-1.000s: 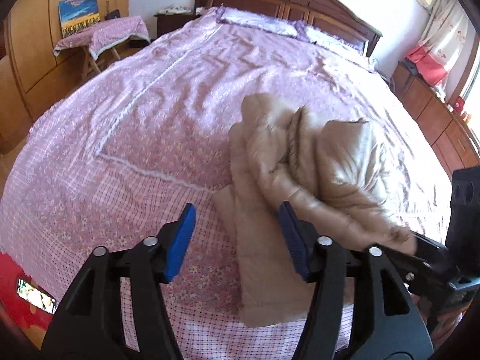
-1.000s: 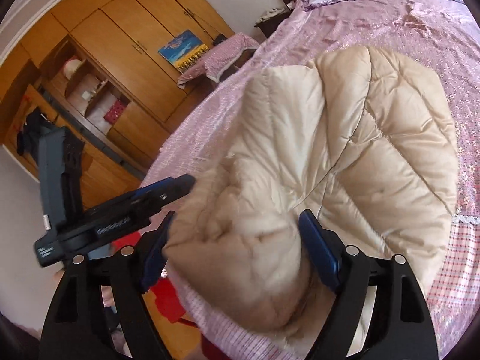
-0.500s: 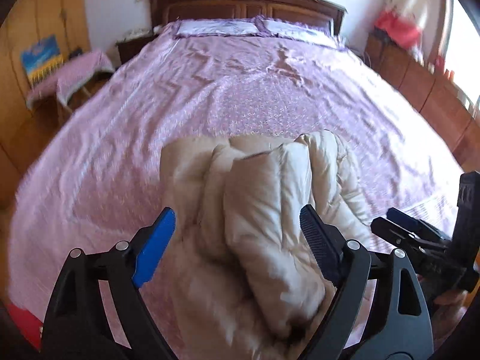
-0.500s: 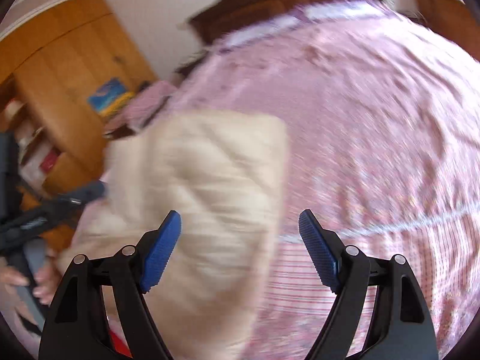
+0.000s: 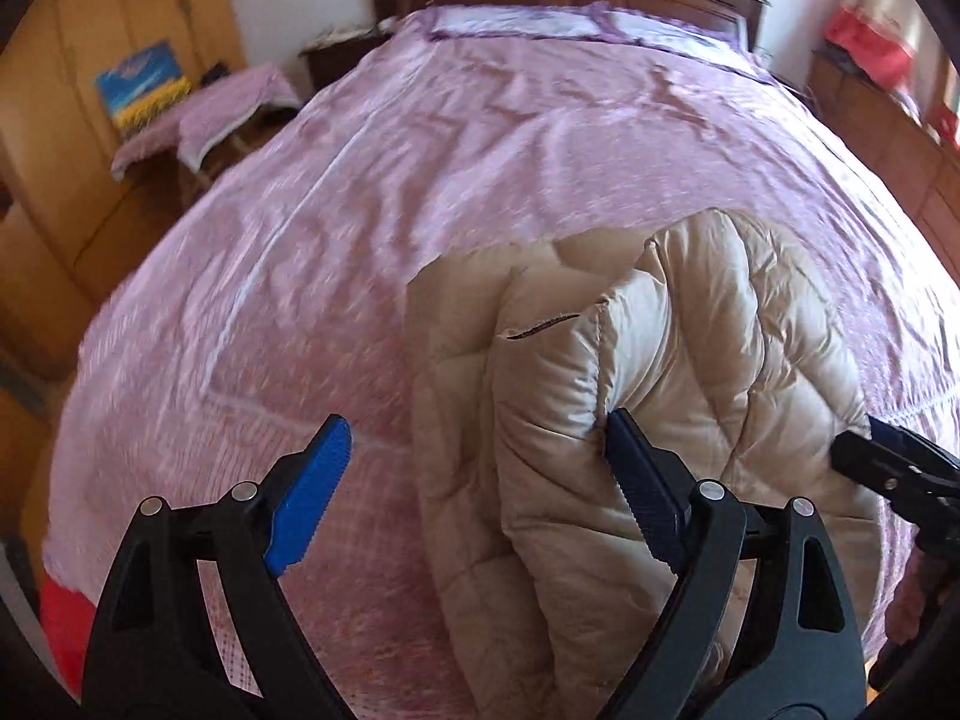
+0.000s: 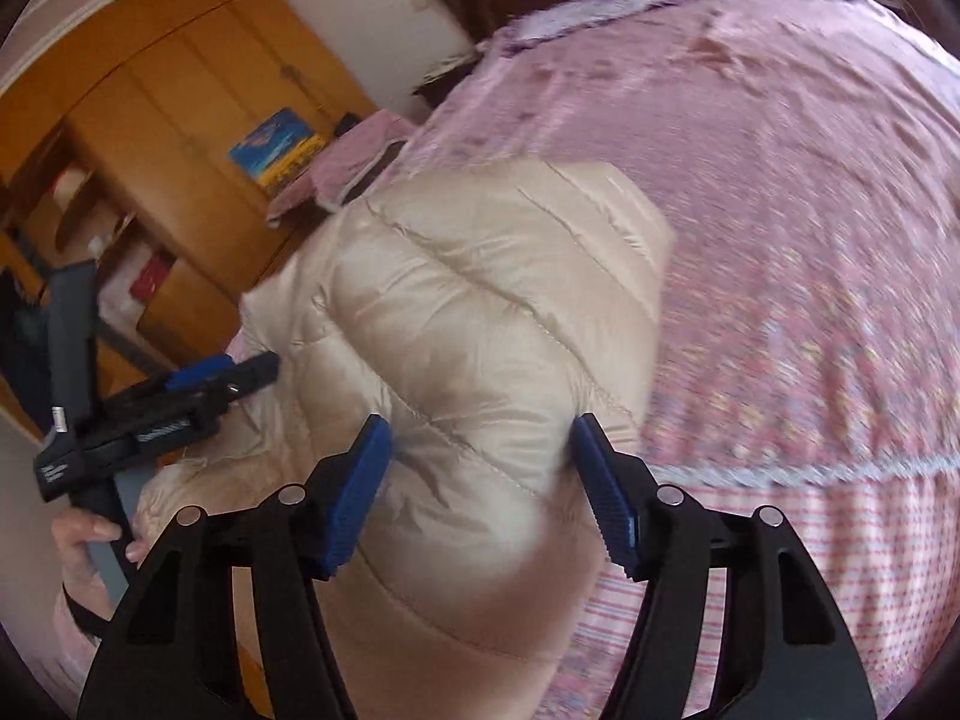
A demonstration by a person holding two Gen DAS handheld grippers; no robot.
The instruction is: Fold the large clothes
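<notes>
The beige puffer jacket (image 5: 690,360), bunched on the bed (image 5: 480,150), looked light, soft and slippery, best taken at a stitched seam; the right tool (image 6: 480,480) had just been closing around a puffy fold, the left tool (image 5: 474,492) gaped wide, empty.

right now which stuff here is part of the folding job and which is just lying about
Part of the job:
- beige puffer jacket
- left gripper
- right gripper
- bed, the work surface

Just lying about:
- painting
- cloth-covered stool
- pillows
- wardrobe
</notes>
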